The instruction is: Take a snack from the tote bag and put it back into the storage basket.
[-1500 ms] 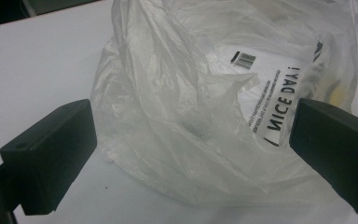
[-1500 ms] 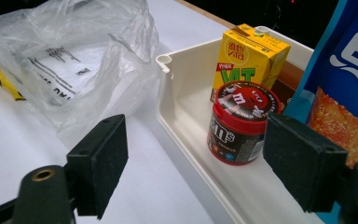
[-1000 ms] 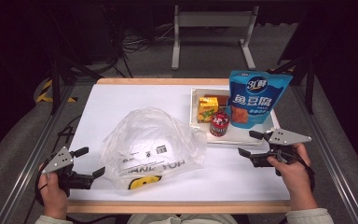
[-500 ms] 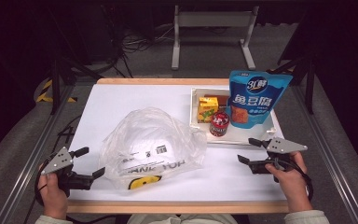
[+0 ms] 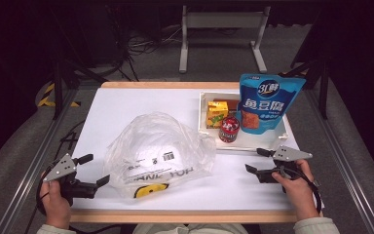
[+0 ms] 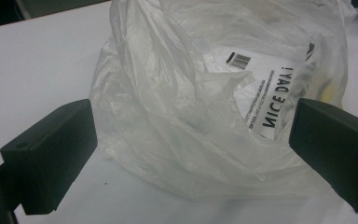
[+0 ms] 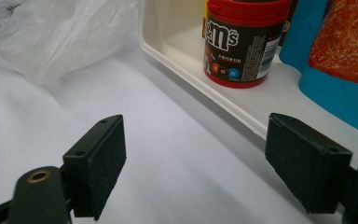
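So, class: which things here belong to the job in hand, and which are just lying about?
In the job:
plastic bag
left gripper
right gripper
tray
candy tub
blue pouch
yellow carton

Lying about:
metal stand
floor cables

Plastic bag (image 5: pixel 158 148) lies on the table (image 5: pixel 126 105), centre-left. Tray (image 5: pixel 203 122) sits to its right, toward the far edge, near the bag. In the tray: carton (image 5: pixel 216 114) at left, candy tub (image 5: pixel 229 129) just beside and in front of it, pouch (image 5: pixel 267 103) standing at right. Left gripper (image 5: pixel 90 170) at the bag's near-left corner, close to it. Right gripper (image 5: pixel 255 160) in front of the tray, apart from it.
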Demonstrator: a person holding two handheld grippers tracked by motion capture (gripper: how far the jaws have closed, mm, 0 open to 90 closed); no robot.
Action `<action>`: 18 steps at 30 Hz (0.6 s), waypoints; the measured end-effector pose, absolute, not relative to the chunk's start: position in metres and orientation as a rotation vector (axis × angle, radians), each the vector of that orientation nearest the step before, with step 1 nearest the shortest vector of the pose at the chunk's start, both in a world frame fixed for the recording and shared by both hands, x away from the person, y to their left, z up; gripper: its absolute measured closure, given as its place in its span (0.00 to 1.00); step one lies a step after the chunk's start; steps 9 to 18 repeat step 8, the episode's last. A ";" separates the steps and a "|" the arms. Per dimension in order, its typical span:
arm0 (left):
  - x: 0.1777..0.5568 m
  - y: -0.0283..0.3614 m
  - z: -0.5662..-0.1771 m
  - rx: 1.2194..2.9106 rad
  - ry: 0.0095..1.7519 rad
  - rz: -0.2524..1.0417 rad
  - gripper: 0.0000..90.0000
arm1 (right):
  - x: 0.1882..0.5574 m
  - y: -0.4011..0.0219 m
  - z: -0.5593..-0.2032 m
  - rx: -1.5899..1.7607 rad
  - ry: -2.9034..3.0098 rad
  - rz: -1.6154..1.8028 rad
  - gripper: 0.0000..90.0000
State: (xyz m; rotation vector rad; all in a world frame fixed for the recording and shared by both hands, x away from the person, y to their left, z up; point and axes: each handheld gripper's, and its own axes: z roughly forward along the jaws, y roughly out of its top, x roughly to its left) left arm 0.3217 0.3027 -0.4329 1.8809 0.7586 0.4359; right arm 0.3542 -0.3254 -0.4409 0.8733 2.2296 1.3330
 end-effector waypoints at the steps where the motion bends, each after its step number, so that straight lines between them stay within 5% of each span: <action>1: 0.322 0.303 -0.433 1.883 0.761 0.436 0.02 | 0.354 -0.326 -0.441 0.876 2.223 1.333 0.24; 18: 0.322 0.303 -0.433 1.883 0.760 0.436 0.02 | 0.354 -0.327 -0.440 0.886 2.196 1.344 0.24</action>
